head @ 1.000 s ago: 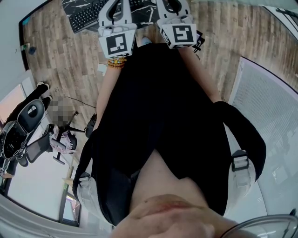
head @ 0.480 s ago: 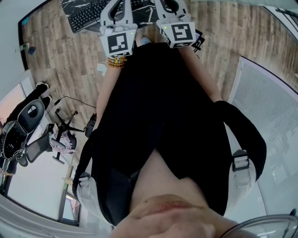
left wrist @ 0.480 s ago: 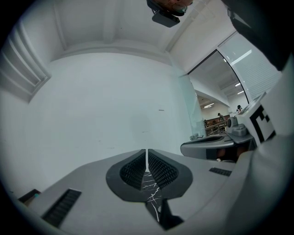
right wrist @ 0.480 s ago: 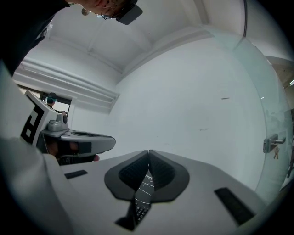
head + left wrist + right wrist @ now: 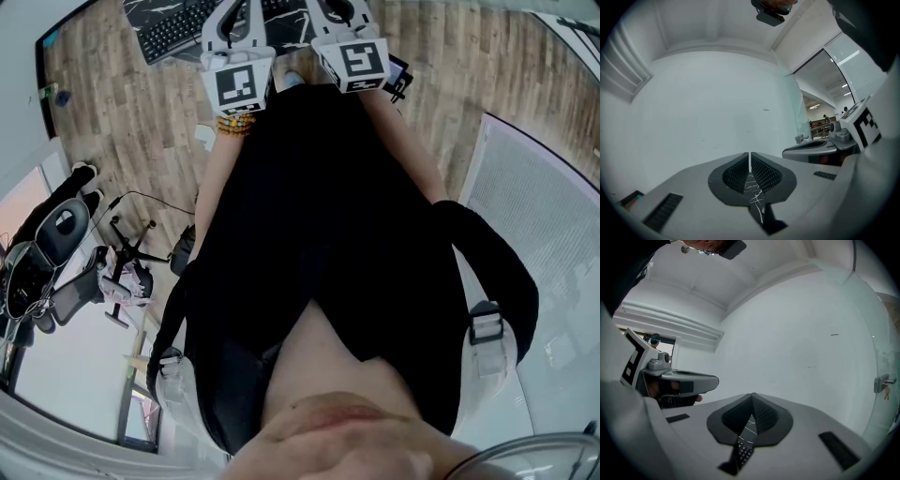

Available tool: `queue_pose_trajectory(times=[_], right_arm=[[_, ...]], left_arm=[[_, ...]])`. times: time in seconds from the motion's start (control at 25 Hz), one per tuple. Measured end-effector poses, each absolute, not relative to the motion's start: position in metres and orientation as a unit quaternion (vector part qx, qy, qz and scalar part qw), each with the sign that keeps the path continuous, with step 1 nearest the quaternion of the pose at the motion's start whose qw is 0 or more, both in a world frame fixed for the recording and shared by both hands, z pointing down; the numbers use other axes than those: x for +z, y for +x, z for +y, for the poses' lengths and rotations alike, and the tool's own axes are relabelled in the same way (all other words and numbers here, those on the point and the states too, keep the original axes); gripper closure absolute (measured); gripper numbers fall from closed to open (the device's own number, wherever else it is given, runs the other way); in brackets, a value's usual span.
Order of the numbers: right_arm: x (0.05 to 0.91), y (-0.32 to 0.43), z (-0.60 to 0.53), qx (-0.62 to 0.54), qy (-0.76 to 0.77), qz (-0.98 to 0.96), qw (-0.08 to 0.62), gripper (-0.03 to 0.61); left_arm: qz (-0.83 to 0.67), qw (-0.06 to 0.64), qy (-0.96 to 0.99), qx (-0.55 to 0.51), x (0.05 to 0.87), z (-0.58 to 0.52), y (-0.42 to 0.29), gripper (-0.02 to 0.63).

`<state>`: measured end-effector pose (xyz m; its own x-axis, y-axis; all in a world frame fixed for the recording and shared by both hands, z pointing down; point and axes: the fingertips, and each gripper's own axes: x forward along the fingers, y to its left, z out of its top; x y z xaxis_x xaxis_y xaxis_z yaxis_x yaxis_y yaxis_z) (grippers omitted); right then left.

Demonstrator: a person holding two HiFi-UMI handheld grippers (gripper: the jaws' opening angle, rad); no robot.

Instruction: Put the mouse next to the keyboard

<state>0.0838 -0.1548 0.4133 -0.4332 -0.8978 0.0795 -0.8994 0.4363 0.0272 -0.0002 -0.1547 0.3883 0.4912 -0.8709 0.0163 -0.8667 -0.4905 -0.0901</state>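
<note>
The black keyboard (image 5: 178, 28) lies on a black marble-patterned mat (image 5: 150, 11) at the top of the head view. Both grippers reach over it, and their marker cubes show, the left (image 5: 236, 86) and the right (image 5: 356, 61). My left gripper (image 5: 750, 157) points level at a white wall, shut to a thin slit with nothing between the jaws; the mat (image 5: 754, 192) shows beneath. My right gripper (image 5: 753, 397) is shut and empty, with keyboard keys (image 5: 744, 453) below it. I cannot pick out the mouse in any view.
The person's black shirt (image 5: 328, 234) hides most of the head view. Wood-pattern floor (image 5: 131, 112) runs under the desk. Office chairs (image 5: 56, 253) stand at the left and a white panel (image 5: 534, 216) at the right. A black cable (image 5: 398, 80) hangs by the right cube.
The right gripper's marker cube has edged toward the top of the head view. The left gripper has stayed where it was.
</note>
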Motion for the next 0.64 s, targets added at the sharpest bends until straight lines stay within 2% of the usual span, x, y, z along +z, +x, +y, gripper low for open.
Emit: queue_pose_trajectory(times=[0.64], right_arm=[[0.453, 0.072, -0.178, 0.061, 0.506, -0.857, 0.077, 0.552]], left_arm=[[0.524, 0.018, -0.850, -0.046, 0.404, -0.168, -0.018, 0.588]])
